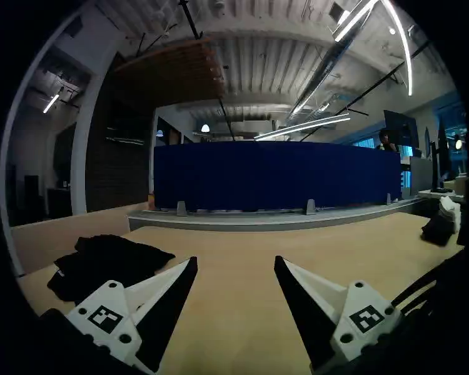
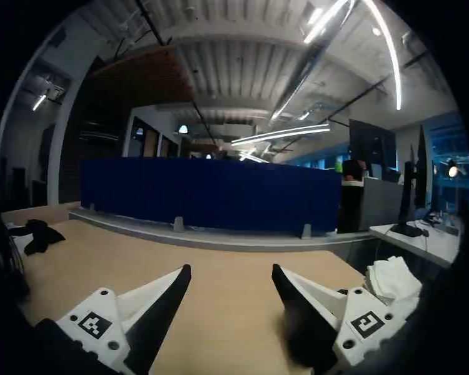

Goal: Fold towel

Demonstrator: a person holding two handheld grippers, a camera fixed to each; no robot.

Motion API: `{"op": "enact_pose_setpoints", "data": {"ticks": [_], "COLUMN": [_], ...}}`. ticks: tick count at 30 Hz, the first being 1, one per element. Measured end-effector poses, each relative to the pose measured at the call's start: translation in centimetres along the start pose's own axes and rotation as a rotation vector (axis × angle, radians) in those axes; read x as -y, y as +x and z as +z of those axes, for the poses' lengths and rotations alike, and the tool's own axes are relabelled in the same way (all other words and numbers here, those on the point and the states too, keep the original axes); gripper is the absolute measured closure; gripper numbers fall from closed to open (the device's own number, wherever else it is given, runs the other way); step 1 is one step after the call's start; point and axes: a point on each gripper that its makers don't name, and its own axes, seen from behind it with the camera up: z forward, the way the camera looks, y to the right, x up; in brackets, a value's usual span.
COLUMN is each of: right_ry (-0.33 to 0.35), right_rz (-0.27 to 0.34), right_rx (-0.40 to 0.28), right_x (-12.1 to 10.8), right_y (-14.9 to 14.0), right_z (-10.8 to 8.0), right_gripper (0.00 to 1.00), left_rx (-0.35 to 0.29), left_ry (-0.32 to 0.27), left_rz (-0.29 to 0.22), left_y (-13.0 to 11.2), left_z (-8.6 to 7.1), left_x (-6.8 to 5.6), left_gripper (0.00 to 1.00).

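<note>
While left gripper (image 1: 235,260) gapes, black towel (image 1: 109,257) nearby.

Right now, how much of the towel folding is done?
A white pile off to the side looks neatly stacked, maybe folded already. Nothing is in hand: the left gripper and right gripper are both open and empty. The black towel lies crumpled, not yet folded.

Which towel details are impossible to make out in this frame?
- Left gripper view: black towel, near edge hidden behind the left gripper; folds lost in dark fabric.
- Left gripper view: stacked towels at the right edge, cut off, too small to count.
- Right gripper view: white towels, lower part hidden behind the right gripper.
</note>
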Motion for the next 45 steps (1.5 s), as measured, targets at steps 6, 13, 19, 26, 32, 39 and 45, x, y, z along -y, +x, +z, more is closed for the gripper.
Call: {"op": "enact_pose_setpoints", "data": {"ticks": [6,13,19,26,32,39,45], "right_ry": [-0.003,-0.03,-0.047,-0.038,-0.04,-0.034,-0.025], "right_rz": [0.04,0.108,0.101,0.107,0.103,0.088,0.073], "right_rx": [-0.006,-0.005,-0.007,-0.01,-0.015,-0.034,-0.036], "right_x": [0.0,-0.6,-1.1,-0.9,-0.7,-0.3,0.1], "right_y": [-2.7,-4.6,-5.4,-6.0,-6.5,-6.0,-6.1], "right_z": [0.0,0.3,0.1,-0.1,-0.2,-0.9,-1.0], "right_gripper": [0.0,0.0,0.0,0.0,0.0,0.0,0.0], "left_rx": [0.0,0.0,0.0,0.0,0.0,0.0,0.0], "left_ry": [0.0,0.0,0.0,0.0,0.0,0.0,0.0], "left_rz": [0.0,0.0,0.0,0.0,0.0,0.0,0.0], "left_y": [-0.1,-0.1,-0.1,-0.1,-0.1,-0.1,-0.1], "left_z": [0.0,0.0,0.0,0.0,0.0,0.0,0.0], "left_x": [0.0,0.0,0.0,0.0,0.1,0.1,0.1], "left_gripper": [0.09,0.09,0.09,0.09,0.09,0.09,0.09]}}
